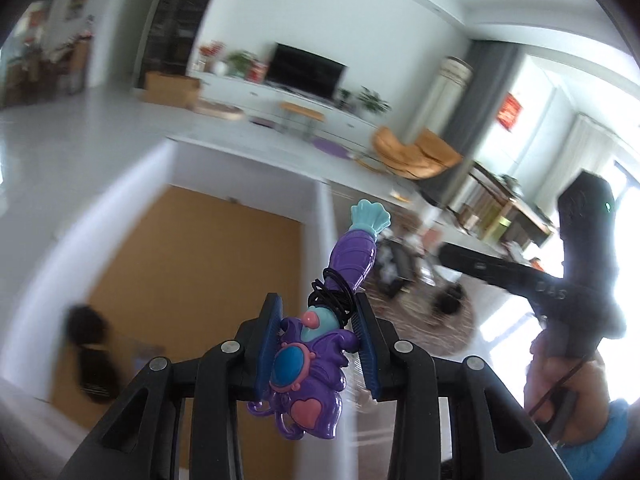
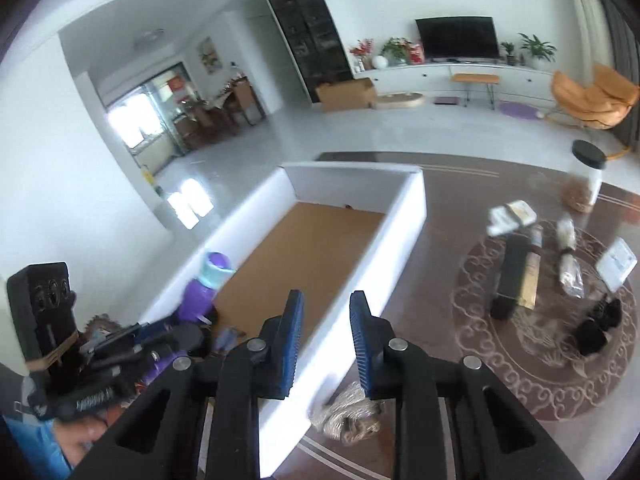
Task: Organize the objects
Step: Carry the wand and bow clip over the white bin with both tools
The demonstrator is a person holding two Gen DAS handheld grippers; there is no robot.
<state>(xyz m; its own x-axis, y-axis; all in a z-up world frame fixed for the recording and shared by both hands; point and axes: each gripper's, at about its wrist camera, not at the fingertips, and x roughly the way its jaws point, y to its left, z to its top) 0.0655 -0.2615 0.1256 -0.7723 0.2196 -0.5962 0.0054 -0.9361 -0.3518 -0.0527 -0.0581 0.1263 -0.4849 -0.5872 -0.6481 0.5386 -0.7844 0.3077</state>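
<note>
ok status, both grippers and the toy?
Left gripper shut on purple toy, held over the white box. Right gripper open, empty. Twine bundle beside the box; drop path looks clear.

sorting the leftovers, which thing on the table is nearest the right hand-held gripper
The twine bundle, lying on the dark table just below the right hand-held gripper beside the white box; the jar, packets and black carton sit farther off.
</note>
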